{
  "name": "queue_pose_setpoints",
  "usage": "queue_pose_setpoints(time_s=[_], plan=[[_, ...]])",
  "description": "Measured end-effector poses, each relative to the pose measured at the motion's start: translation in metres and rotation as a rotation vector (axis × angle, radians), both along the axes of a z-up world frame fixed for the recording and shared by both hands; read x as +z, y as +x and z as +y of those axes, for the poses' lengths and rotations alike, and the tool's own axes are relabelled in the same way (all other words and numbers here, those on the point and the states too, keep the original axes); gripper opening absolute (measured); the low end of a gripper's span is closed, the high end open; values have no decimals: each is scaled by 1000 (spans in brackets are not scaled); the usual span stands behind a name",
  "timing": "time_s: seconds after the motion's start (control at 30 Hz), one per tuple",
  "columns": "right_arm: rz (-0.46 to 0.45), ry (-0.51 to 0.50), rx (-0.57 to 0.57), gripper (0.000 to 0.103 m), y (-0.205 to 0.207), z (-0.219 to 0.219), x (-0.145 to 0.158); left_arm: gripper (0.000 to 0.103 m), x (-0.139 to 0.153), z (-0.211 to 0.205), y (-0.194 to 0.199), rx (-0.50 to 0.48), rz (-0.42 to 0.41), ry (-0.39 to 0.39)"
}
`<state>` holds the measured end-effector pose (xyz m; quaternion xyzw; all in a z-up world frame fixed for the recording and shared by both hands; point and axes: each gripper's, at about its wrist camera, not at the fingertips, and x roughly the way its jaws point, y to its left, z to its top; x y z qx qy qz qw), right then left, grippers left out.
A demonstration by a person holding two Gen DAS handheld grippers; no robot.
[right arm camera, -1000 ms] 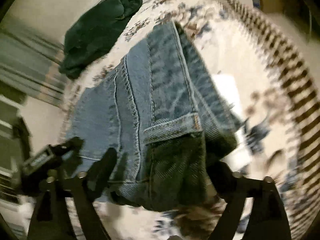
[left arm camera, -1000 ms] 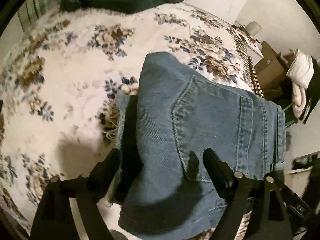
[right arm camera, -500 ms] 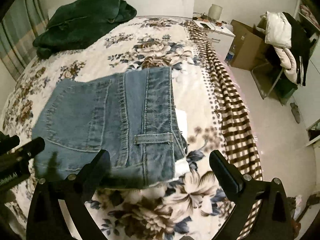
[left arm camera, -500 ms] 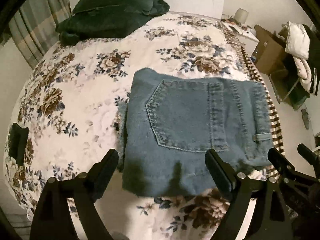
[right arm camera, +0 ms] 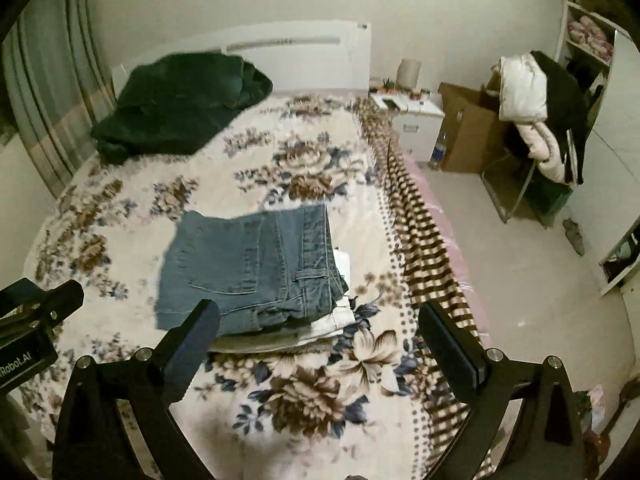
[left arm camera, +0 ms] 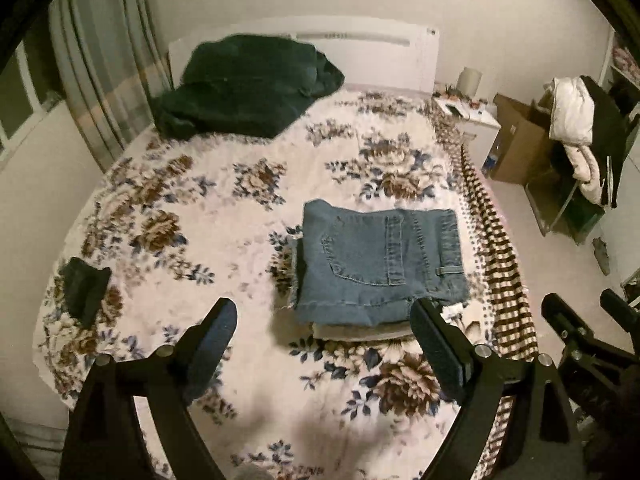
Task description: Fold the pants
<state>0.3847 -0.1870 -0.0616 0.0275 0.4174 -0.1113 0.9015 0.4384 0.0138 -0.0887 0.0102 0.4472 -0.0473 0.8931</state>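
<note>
The folded blue jeans [left arm camera: 380, 260] lie back pocket up on the floral bedspread [left arm camera: 200, 200], on top of a pale folded garment [left arm camera: 360, 330]. They also show in the right wrist view [right arm camera: 252, 268]. My left gripper [left arm camera: 326, 320] is open and empty, held back above the bed's near edge, apart from the jeans. My right gripper [right arm camera: 320, 324] is open and empty, also pulled back from the jeans. The right gripper shows at the right edge of the left wrist view [left arm camera: 588, 344].
A dark green blanket [left arm camera: 240, 84] lies heaped by the white headboard. A small dark cloth [left arm camera: 84, 288] lies at the bed's left. A striped blanket edge [left arm camera: 500, 264] hangs on the right. A nightstand [right arm camera: 408, 120], cardboard box [right arm camera: 468, 132] and clothes rack [right arm camera: 540, 120] stand right.
Both grippers have pulled back and up from the jeans, which now lie folded and flat on the bed. Much more of the room is in view.
</note>
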Motion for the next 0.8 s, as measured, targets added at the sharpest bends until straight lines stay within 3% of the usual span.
queue_pose_setpoints(time_s=[0.23, 0.43, 0.57, 0.8], plan=[[-111, -30, 12, 101, -99, 32, 96, 89, 75, 24, -87, 0, -90, -18], [-151, -24, 16, 101, -181, 61, 148, 89, 121, 41, -149, -16, -147, -40], [-184, -23, 2, 101, -231, 75, 180, 89, 139, 51, -179, -18, -163, -48], [-224, -25, 13, 102, -284, 83, 218, 89, 156, 58, -214, 17, -190, -43]])
